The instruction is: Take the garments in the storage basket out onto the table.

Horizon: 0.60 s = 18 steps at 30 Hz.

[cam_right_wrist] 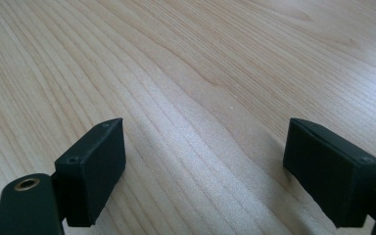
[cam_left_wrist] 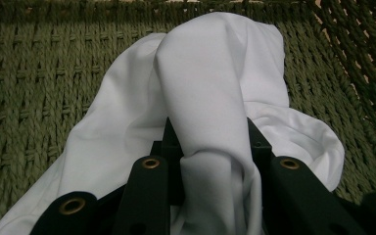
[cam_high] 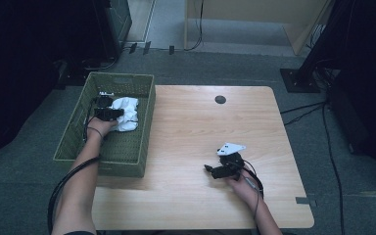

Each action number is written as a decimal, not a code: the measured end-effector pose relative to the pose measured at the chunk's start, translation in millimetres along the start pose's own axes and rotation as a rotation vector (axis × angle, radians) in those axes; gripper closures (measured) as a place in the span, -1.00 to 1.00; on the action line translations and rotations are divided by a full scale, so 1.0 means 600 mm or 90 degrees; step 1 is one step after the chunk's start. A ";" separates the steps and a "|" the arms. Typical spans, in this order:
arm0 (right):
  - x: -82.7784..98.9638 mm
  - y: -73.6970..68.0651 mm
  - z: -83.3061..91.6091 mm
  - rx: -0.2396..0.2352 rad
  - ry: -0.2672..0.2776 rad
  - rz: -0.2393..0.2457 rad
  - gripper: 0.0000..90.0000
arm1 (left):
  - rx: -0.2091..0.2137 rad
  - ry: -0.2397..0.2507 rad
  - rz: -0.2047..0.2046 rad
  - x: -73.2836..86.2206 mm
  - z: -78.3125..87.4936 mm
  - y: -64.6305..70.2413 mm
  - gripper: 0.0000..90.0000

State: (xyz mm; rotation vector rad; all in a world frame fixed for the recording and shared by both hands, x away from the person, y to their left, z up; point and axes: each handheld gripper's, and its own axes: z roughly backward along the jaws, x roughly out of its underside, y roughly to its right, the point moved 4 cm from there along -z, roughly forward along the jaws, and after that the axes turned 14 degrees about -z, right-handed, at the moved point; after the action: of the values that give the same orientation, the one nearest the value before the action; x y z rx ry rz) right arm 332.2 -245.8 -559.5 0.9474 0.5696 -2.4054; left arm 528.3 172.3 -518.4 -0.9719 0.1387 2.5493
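Cloth pinched in the basket

Table of pale wood takes up the middle of the high view, with a small dark round hole near its far edge. On its left end stands a green woven basket, long and deep, its far end reaching past the table's far edge.

Inside the basket, toward the far end, lies a white cloth, crumpled into a loose heap on the woven bottom. The left gripper reaches into the basket from the near side and meets the cloth at its left edge. In the left gripper view a tall fold of the cloth rises between the two black jaws, which press against it from both sides; the rest of the cloth spreads out to either side on the basket floor.

The right gripper sits low over bare table near the front right, well apart from the basket. In the right gripper view its jaws stand wide apart over the wood, nothing between them.
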 end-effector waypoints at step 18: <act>0.000 0.001 0.000 0.003 0.000 -0.002 -0.64 | -0.001 0.002 0.005 -0.036 0.054 0.015 0.59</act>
State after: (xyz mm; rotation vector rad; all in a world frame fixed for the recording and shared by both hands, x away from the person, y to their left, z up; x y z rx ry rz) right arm 332.5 -246.2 -559.4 0.9492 0.5662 -2.4114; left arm 519.6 164.0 -480.4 -0.9789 0.1409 2.5547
